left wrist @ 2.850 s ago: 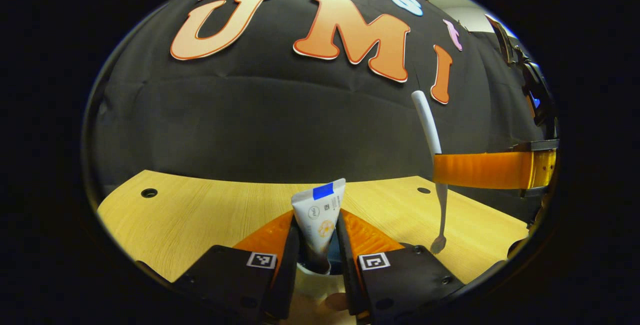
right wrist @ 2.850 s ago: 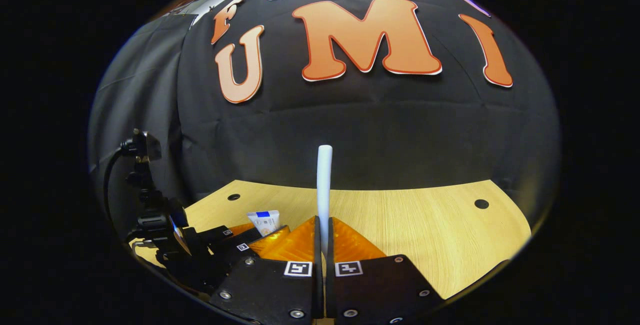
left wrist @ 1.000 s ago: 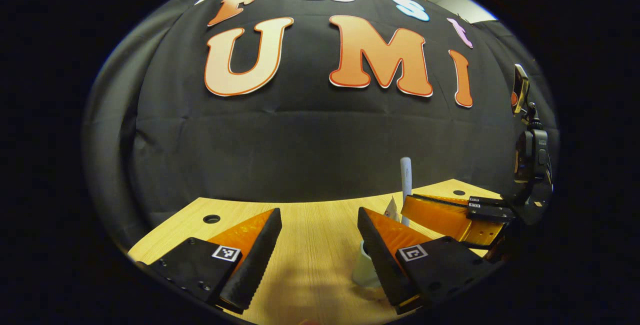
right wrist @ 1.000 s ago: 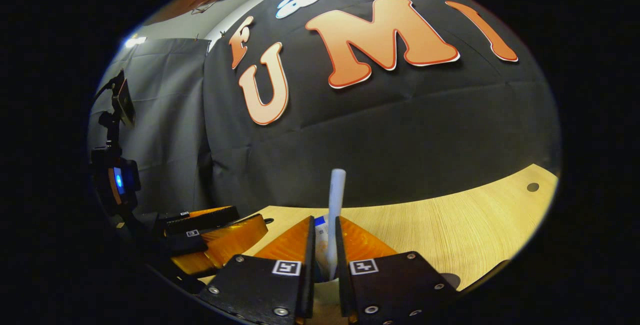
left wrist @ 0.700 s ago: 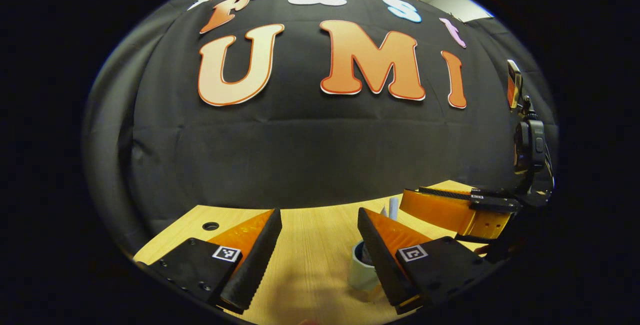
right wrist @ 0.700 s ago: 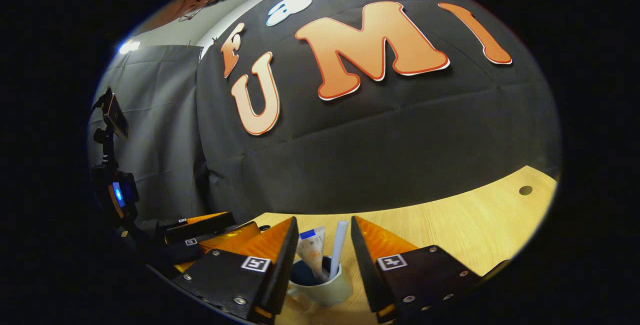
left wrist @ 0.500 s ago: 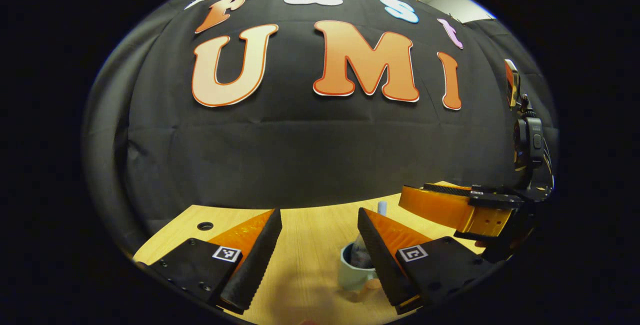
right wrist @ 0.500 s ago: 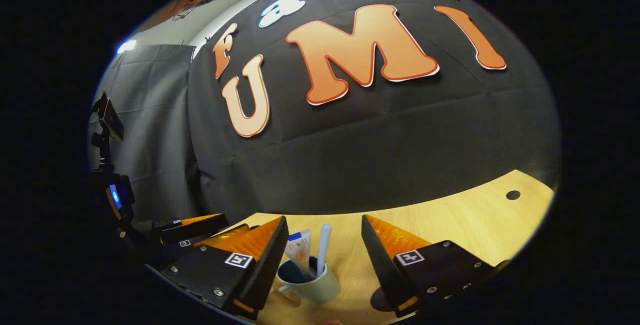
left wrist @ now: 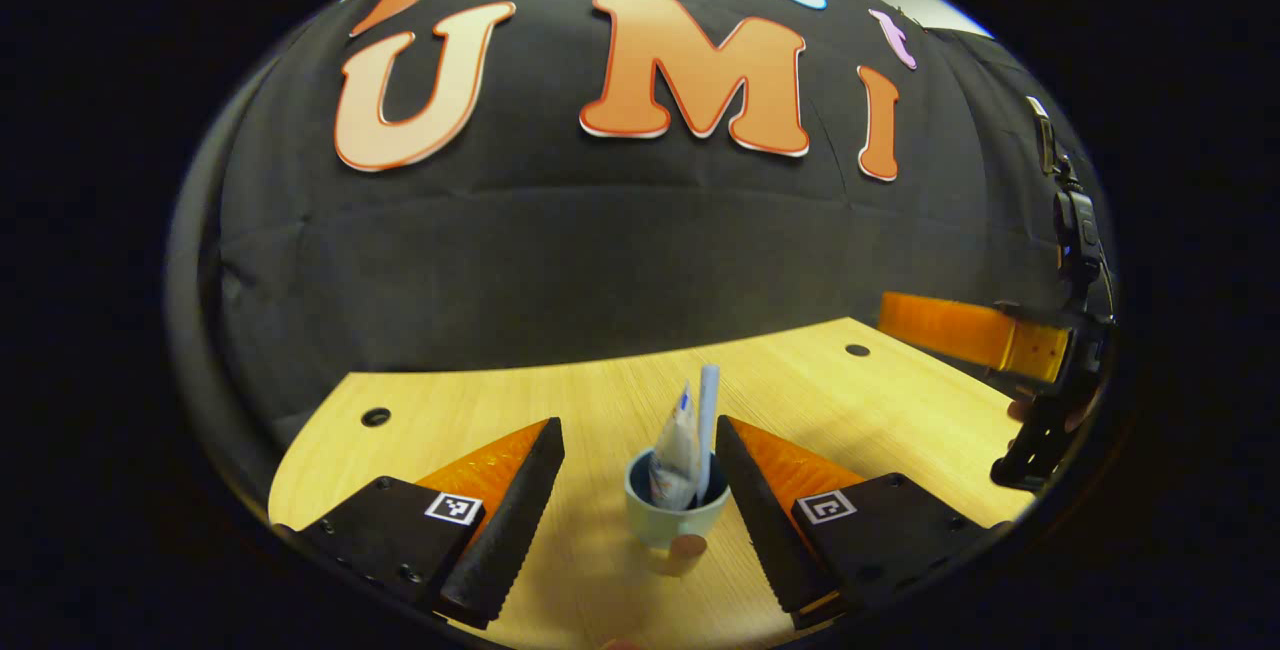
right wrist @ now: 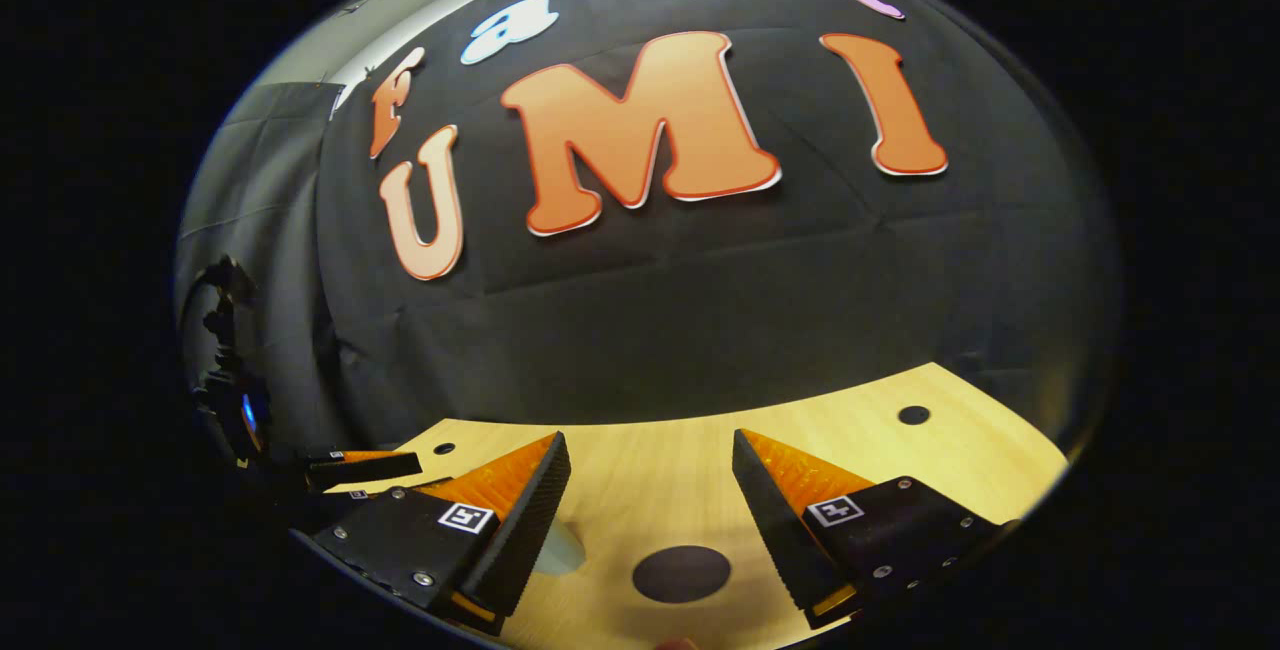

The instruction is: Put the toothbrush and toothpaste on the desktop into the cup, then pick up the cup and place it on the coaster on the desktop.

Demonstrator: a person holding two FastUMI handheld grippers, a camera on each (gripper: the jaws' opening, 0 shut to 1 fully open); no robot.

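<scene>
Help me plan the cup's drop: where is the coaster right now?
In the right gripper view the dark round coaster lies flat on the wooden desktop, between the open right gripper's fingers, right of the cup.

I count one cup (left wrist: 668, 515) on my table (left wrist: 560, 400). One toothbrush (left wrist: 707, 405) and one toothpaste tube (left wrist: 678, 445) stand inside it. I see one dark round coaster (right wrist: 681, 573). I hold two grippers, my left (left wrist: 640, 445) and my right (right wrist: 650, 460).
</scene>
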